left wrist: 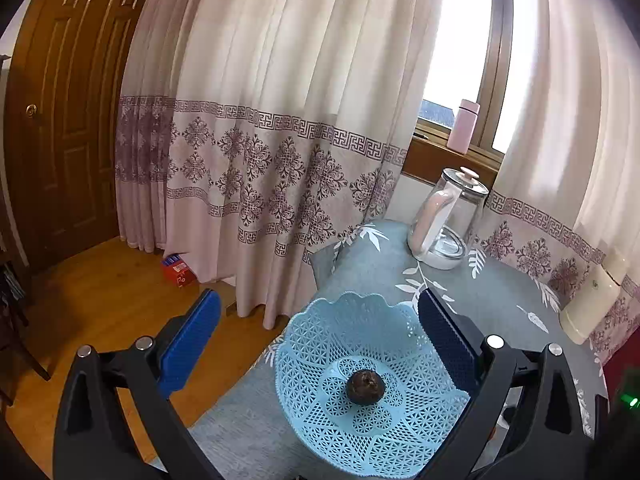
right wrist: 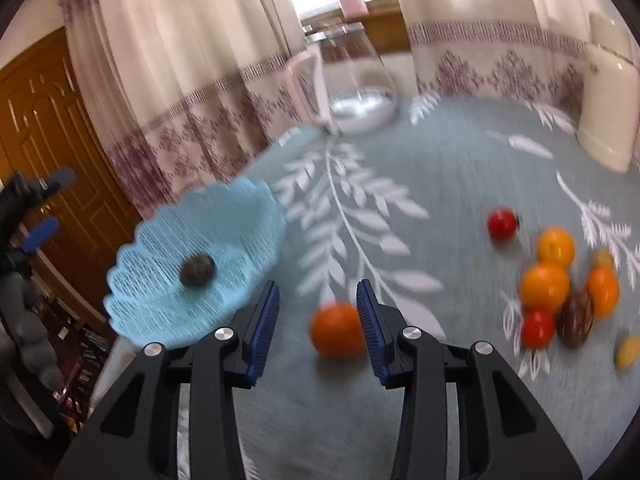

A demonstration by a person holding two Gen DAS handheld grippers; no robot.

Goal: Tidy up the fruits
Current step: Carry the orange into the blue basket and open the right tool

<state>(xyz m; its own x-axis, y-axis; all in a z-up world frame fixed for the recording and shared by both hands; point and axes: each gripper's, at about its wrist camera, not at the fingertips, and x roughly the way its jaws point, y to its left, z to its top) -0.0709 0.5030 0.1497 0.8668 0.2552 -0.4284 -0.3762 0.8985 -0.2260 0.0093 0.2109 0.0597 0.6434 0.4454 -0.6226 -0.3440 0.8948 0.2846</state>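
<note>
A light-blue lattice basket stands at the table's left edge with one dark round fruit inside. My left gripper hovers over the basket, open wide and holding nothing; it also shows at the left edge of the right wrist view. My right gripper is open low over the cloth. An orange lies on the table between its fingers, partly behind the right one and not gripped. To the right lie several oranges, two red tomatoes and a brown fruit. The right wrist view is motion-blurred.
A glass kettle stands at the back of the blue-grey leaf-print tablecloth. A cream appliance sits at the right. A pink bottle is on the windowsill. Curtains hang behind; the wooden floor with a red box lies left.
</note>
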